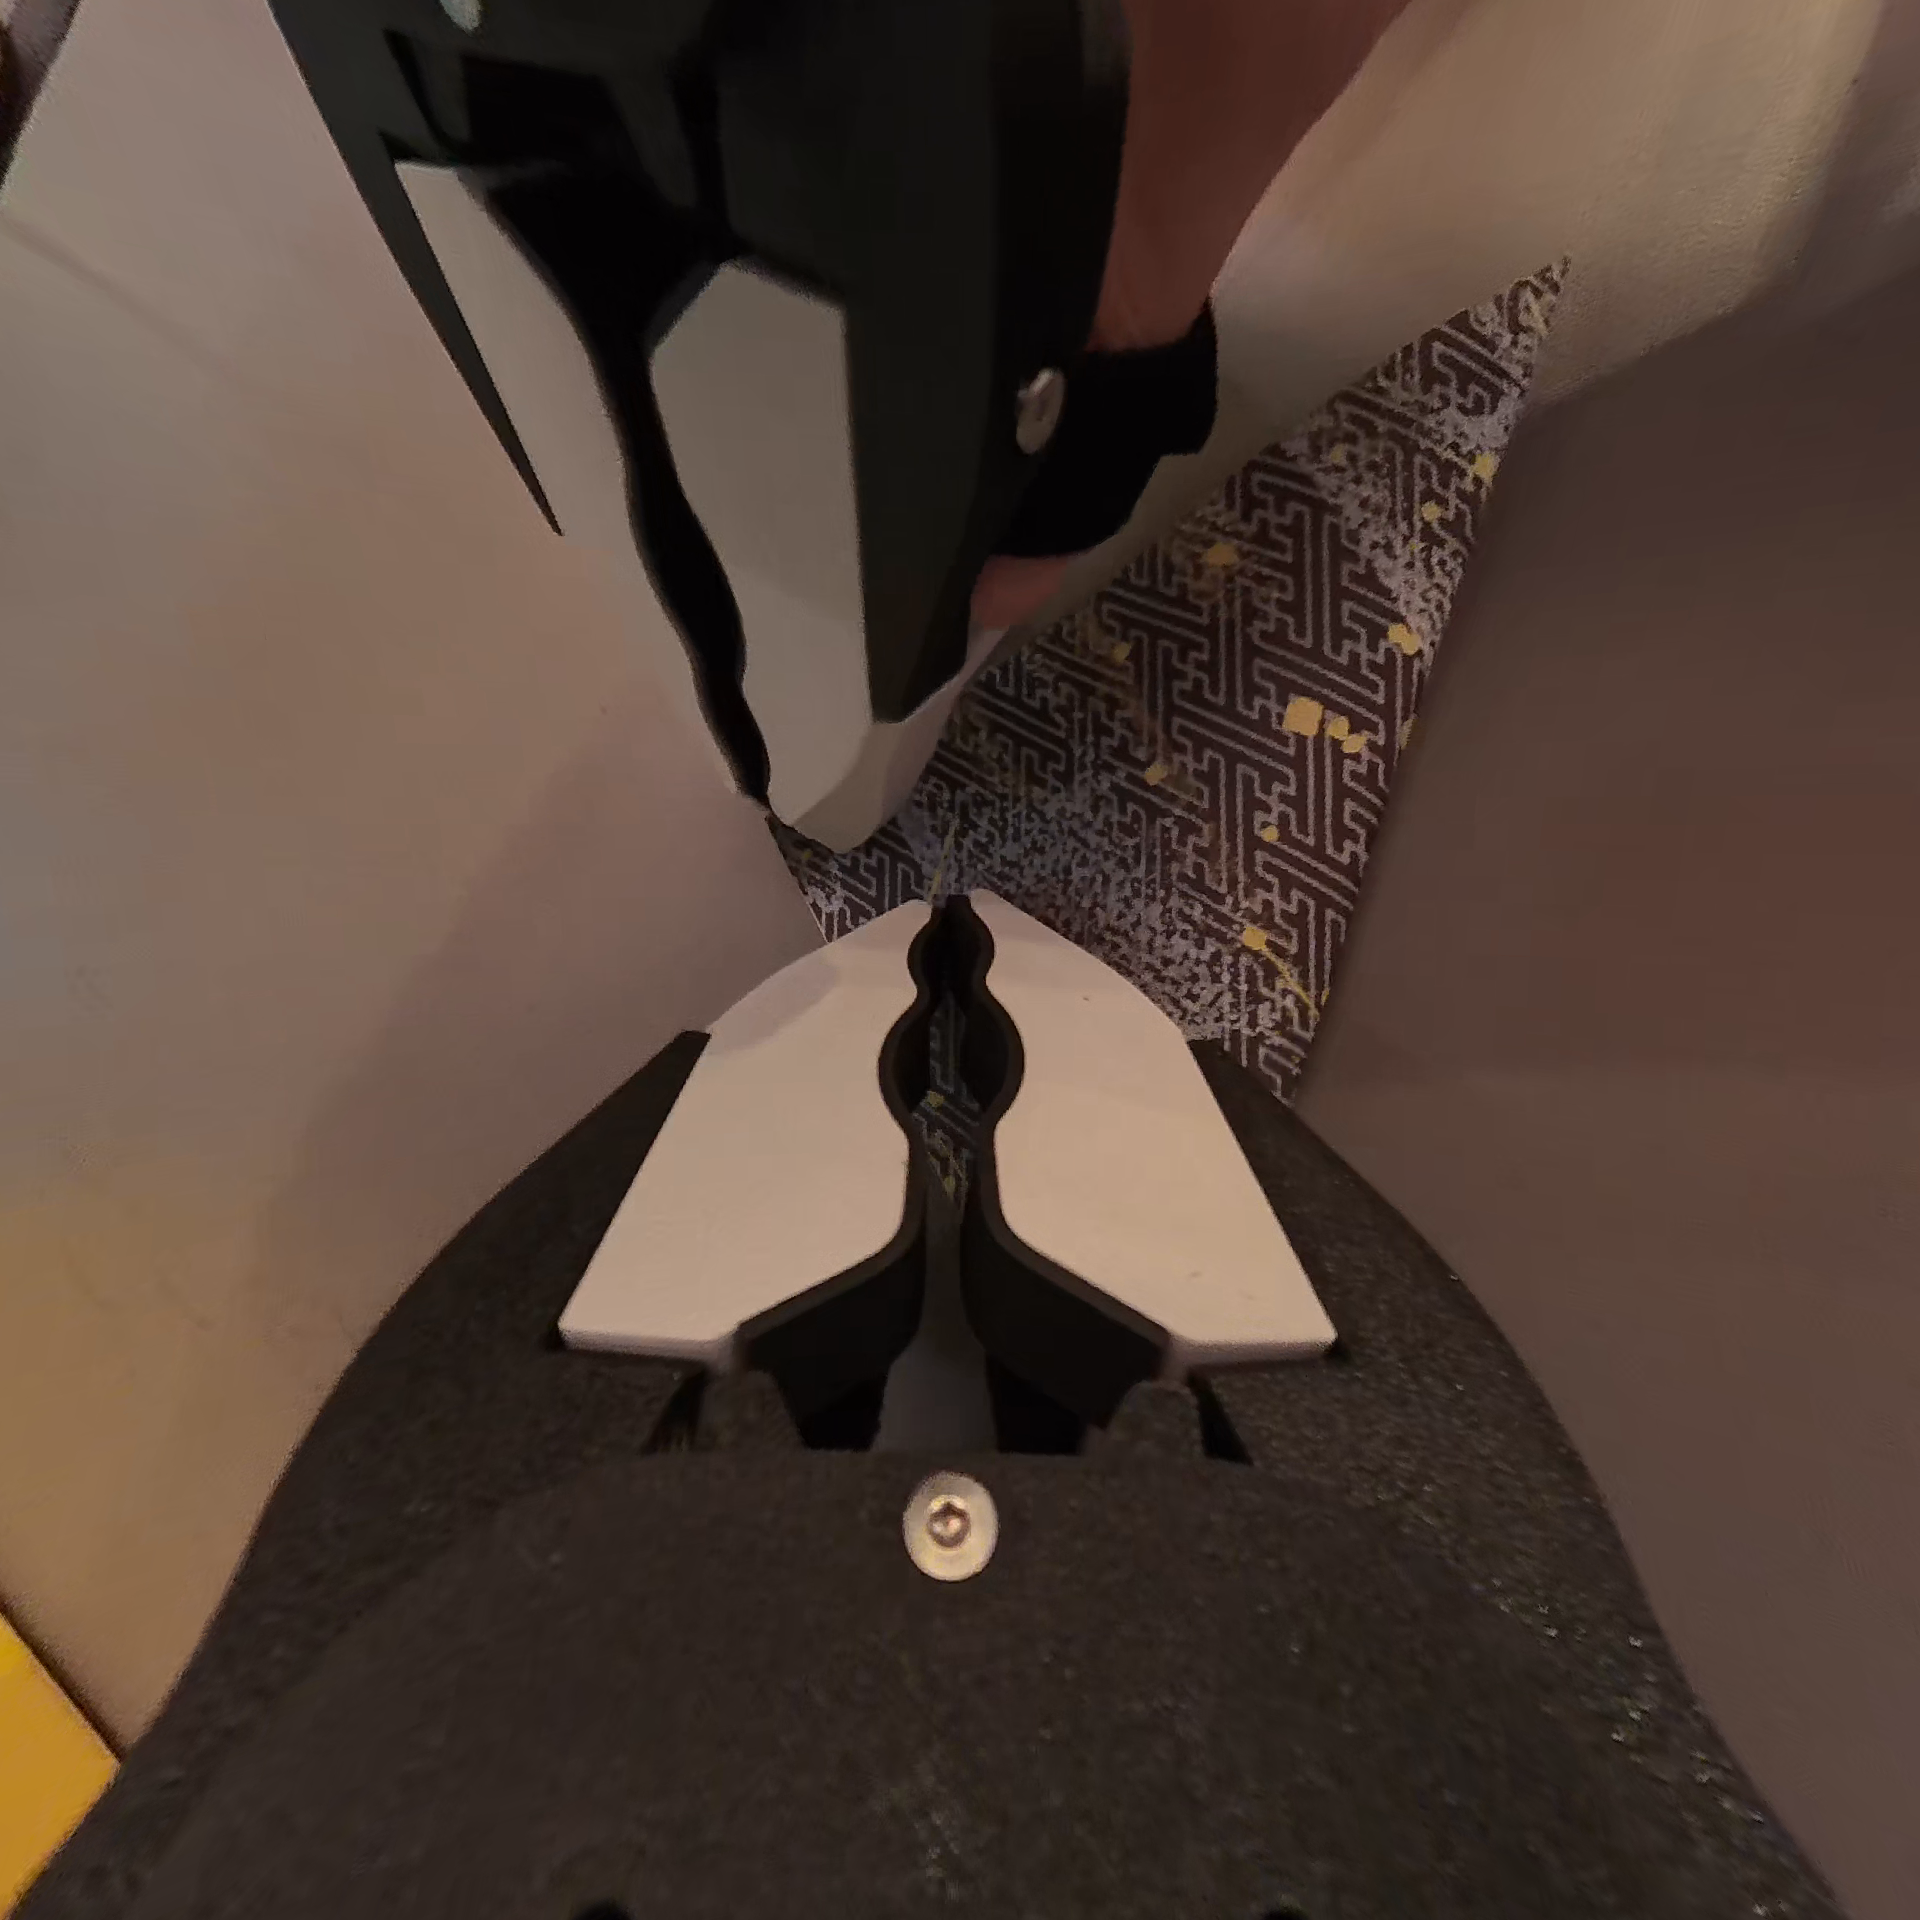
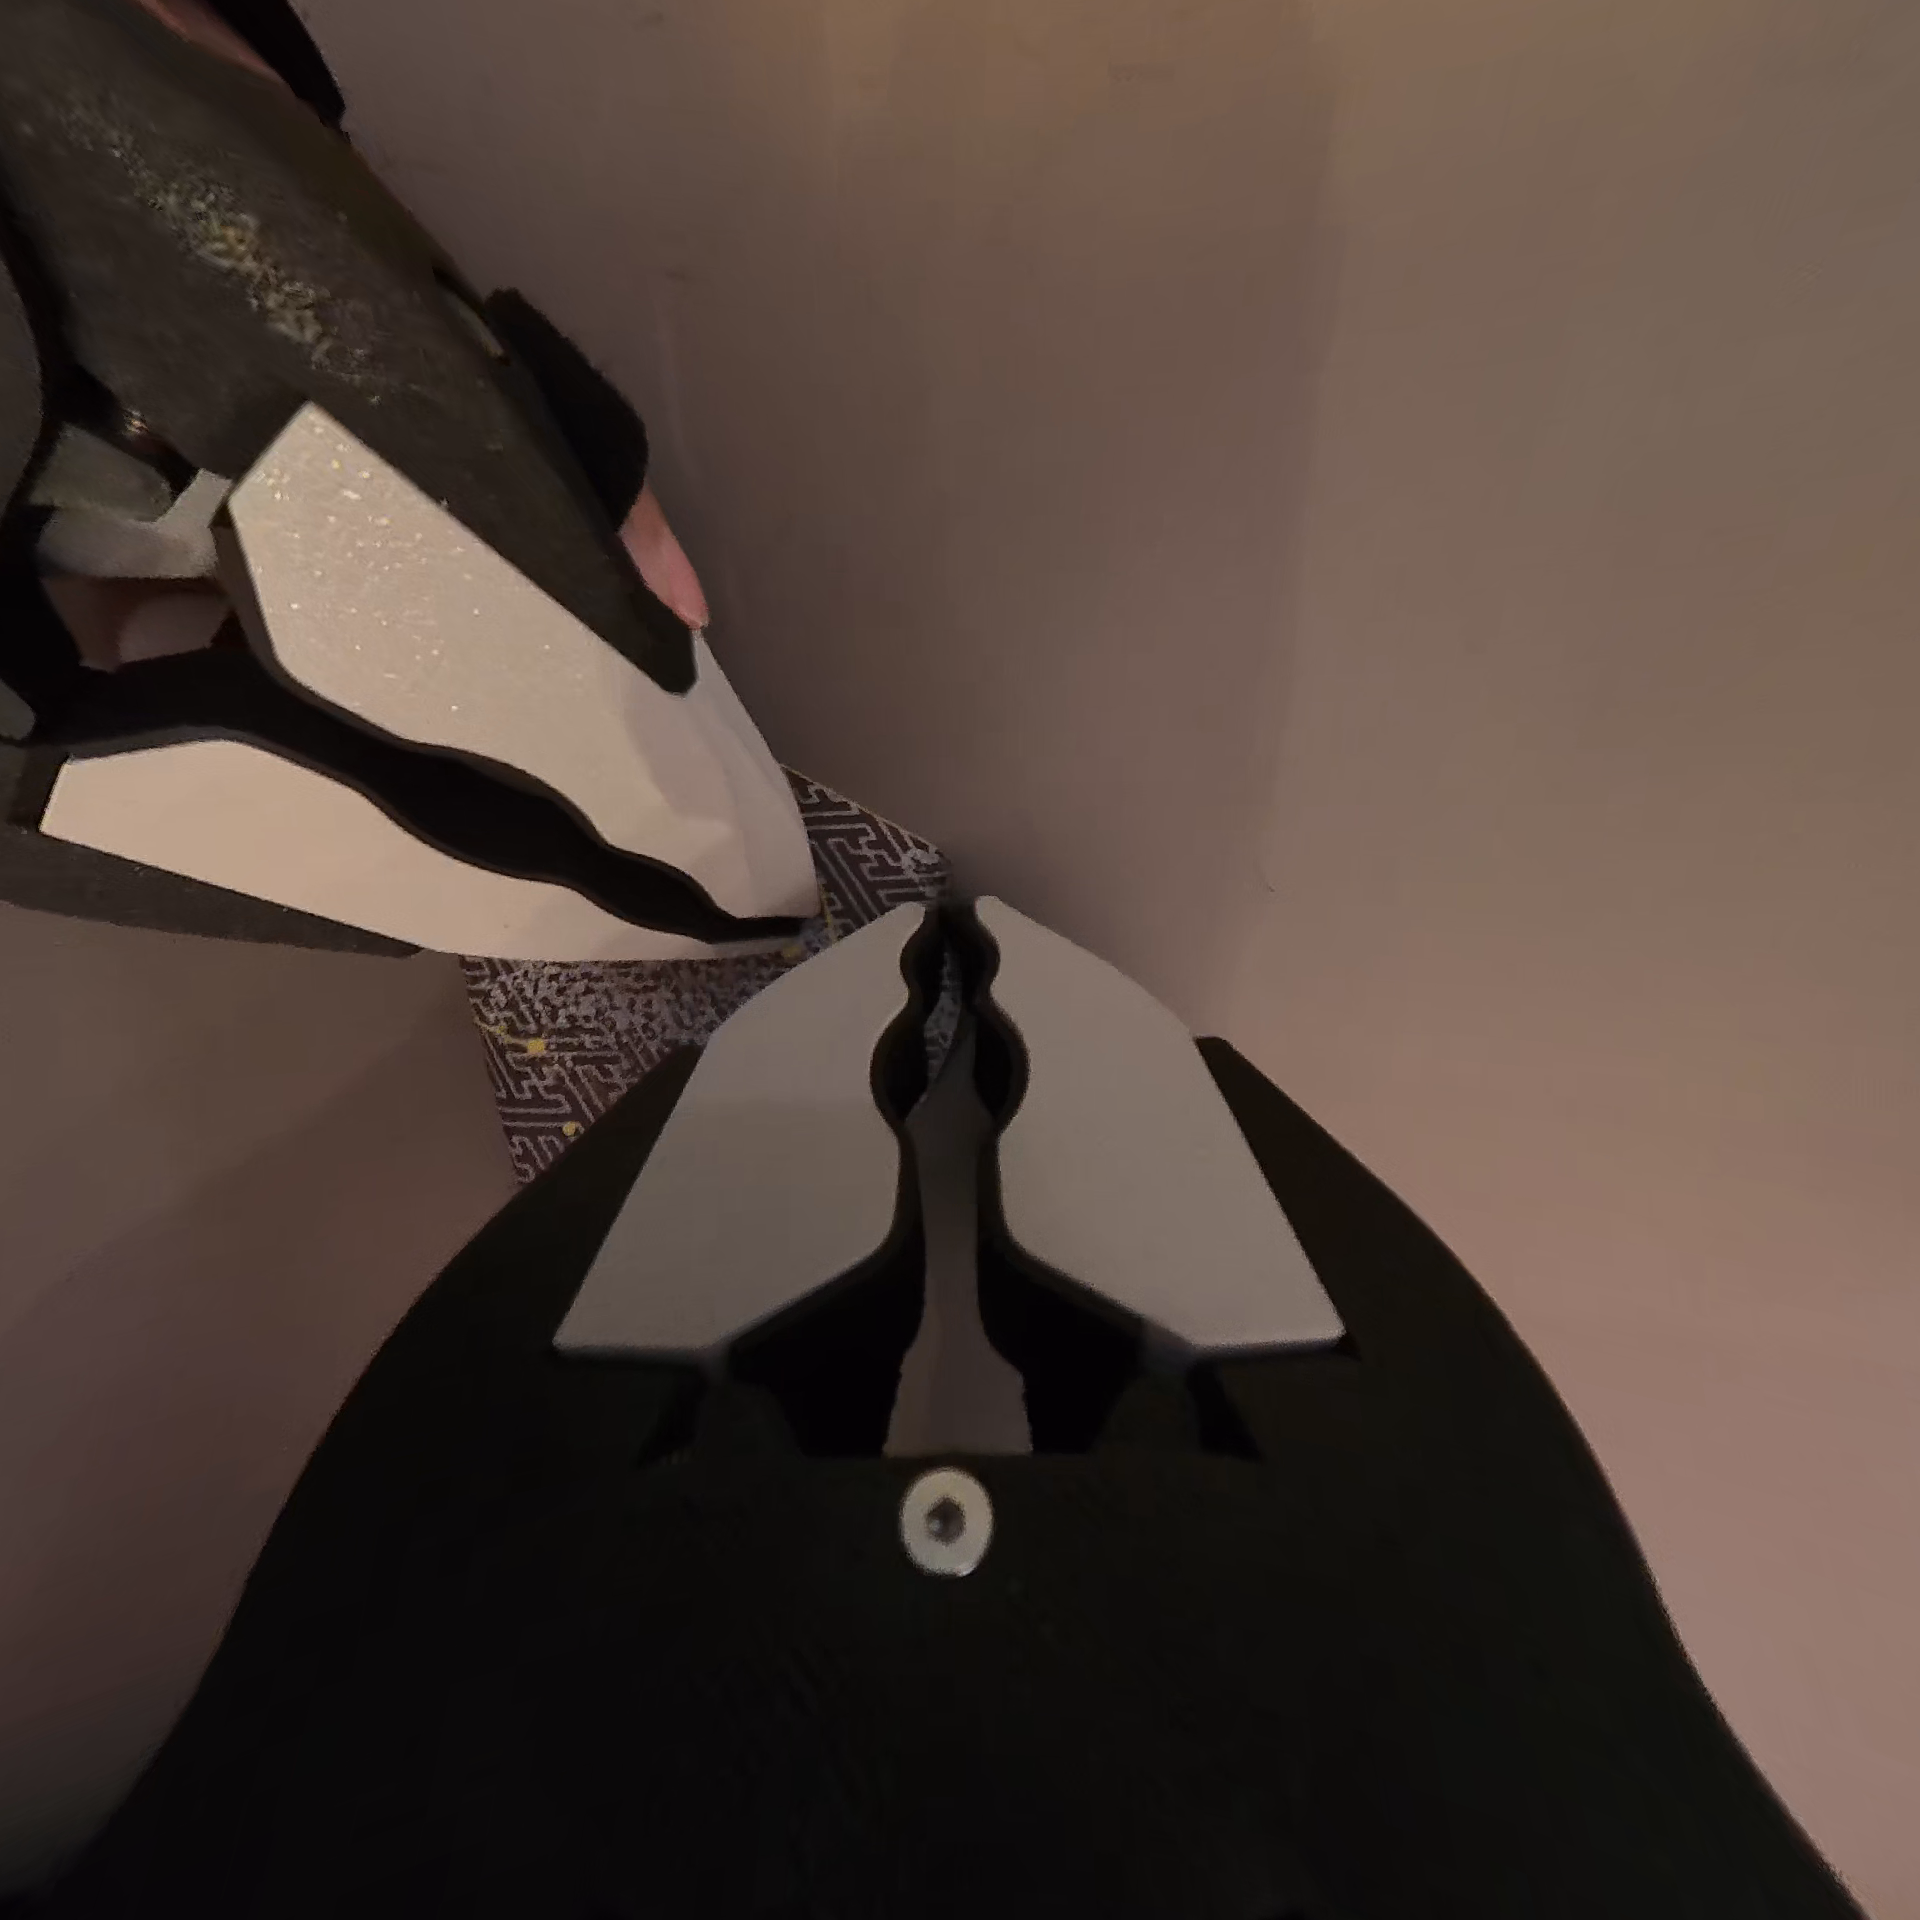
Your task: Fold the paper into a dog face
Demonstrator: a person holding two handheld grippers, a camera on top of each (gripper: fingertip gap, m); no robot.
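Pale table, patterned paper, left gripper and right gripper pinching it

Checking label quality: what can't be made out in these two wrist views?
- Patterned paper: left wrist view, near part hidden under the left gripper; fold stage unclear.
- Right wrist view: right gripper covers most of it.
- Whether either gripper pinches the sheet: tips hide the contact.

Plain pale surface all round, warm dim light, yellow patch at lower-left corner
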